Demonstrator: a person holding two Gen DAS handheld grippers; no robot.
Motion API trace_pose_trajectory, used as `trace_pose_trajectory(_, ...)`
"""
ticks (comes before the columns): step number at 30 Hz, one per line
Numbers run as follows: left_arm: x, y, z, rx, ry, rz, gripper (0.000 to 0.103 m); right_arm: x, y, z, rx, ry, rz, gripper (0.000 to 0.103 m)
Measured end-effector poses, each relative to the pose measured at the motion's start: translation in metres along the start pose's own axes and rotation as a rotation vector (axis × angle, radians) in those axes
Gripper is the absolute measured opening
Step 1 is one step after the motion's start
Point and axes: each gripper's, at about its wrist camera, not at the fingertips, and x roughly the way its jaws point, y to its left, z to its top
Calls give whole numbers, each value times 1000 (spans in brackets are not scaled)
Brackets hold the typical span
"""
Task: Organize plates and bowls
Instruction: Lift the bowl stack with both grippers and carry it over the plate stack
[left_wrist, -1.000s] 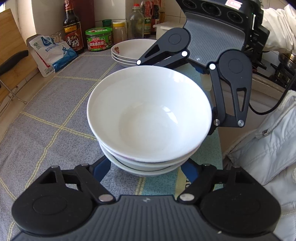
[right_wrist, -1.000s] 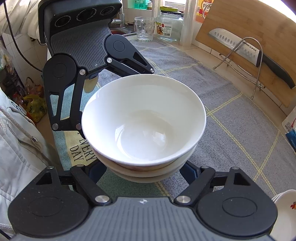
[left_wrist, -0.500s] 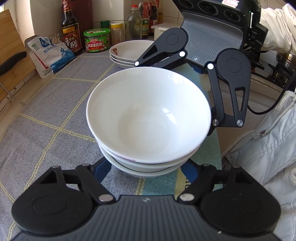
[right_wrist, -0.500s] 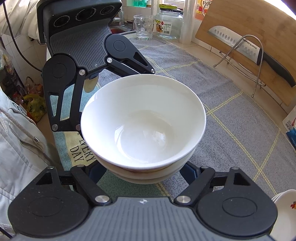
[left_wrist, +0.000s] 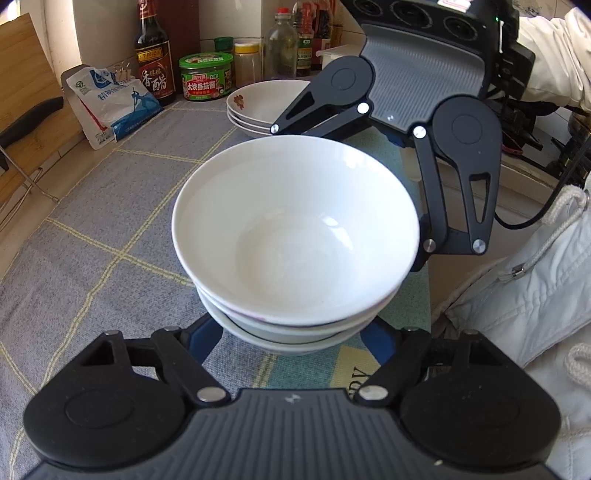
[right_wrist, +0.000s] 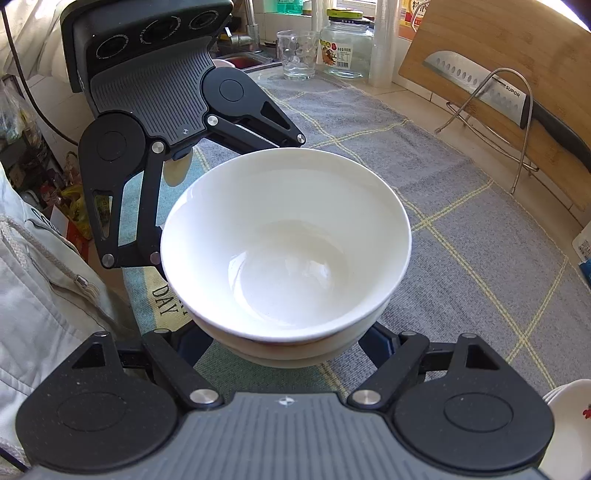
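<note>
A stack of three white bowls (left_wrist: 295, 236) sits between my two grippers, which face each other; it also shows in the right wrist view (right_wrist: 286, 247). My left gripper (left_wrist: 295, 343) has its blue fingers spread wide around the stack's base, and my right gripper (right_wrist: 286, 347) does the same from the opposite side. The fingertips are hidden under the bowls. The stack appears lifted a little above the grey cloth (left_wrist: 110, 206). A stack of shallow white plates (left_wrist: 262, 105) with a red flower stands further back.
Bottles, a green tin (left_wrist: 207, 81) and a salt bag (left_wrist: 110, 99) line the wall. A knife (right_wrist: 491, 92) rests on a wire rack by a wooden board. A glass (right_wrist: 297, 55) and a jar (right_wrist: 345, 48) stand near the sink. A white jacket (left_wrist: 524, 295) is at the counter edge.
The bowl stack has risen slightly and shifted toward the plates; both grippers keep the same hold around it.
</note>
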Motion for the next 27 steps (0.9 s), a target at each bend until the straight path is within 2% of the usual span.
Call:
trace_pose_trajectory(6,-2,-7,13,-47,-14,38,81,-19,-12,-2,-50,-3,33,88)
trace_pose_trajectory(13,5,-6,44,-71,-44,63,81,-51,-31,-10,-89,-13,28,88)
trace_pose_trajectory(18,20,-4,74,-55,-66,67,81,-77,-49,-25,-105,-14,-4,88)
trace_pose_trajectory(27,58,6,130,33,-102,60,81,-120,-90,-59,-75,-15,-86,88)
